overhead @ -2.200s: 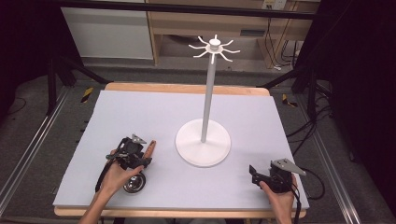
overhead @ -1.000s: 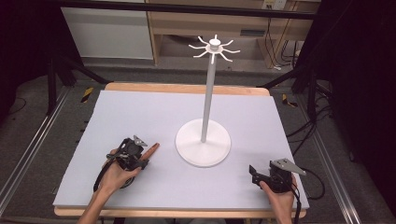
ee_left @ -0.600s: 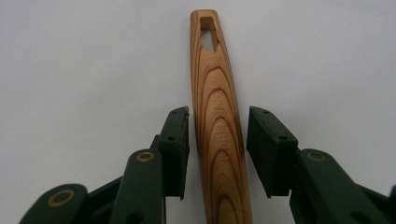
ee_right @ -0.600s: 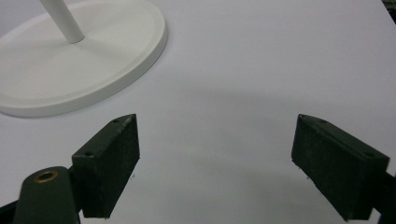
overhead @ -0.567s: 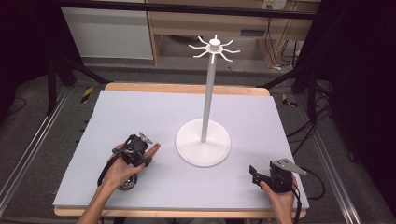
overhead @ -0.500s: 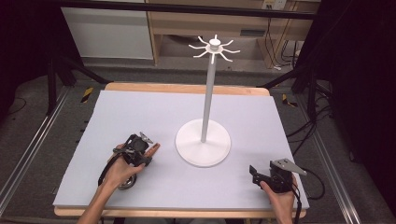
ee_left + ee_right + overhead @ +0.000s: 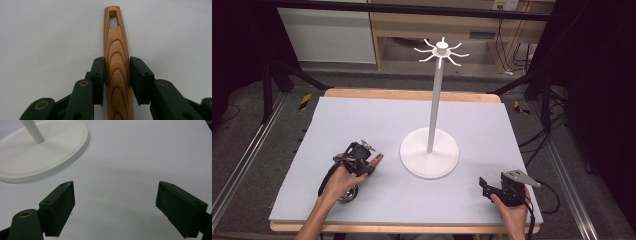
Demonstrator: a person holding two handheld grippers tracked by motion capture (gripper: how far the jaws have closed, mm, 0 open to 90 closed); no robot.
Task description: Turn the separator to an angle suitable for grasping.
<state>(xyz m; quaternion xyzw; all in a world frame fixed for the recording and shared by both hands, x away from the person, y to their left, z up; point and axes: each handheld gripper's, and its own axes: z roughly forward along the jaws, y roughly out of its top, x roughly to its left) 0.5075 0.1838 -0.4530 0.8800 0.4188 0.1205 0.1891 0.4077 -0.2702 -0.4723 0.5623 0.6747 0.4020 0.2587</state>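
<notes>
Two claws on the go here, one per hand, both low on the pale grey surface (image 7: 377, 120) near the person's edge. The left claw (image 7: 117, 72) has just been closing and now has its pads against both sides of a wooden handle (image 7: 117, 62) — striped grain, a slot cut through the far tip, some lettering pressed into the wood that I can't quite read. So it's clenched on that handle, with the handle running straight out between the jaws and lying just over the surface.

From the high view the same left claw (image 7: 368, 165) sits left of the white stand's round base (image 7: 429, 159), with the handle tip (image 7: 377, 159) poking out toward that base, near it but not touching. Down by the person's left hand (image 7: 339, 180) there's a round metal bit (image 7: 348, 195), which looks like the bowl end of the same utensil — too small to say what's in it, if anything.

Right claw (image 7: 115, 202) is released, jaws standing wide apart over bare surface with nothing between them. In its view the stand base (image 7: 37, 157) and pole are off to the upper left. From above, the right claw (image 7: 486, 186) is well apart from the utensil, right of the base. Stand's top has a ring of white hooks (image 7: 441, 50), and nothing hangs on them.
</notes>
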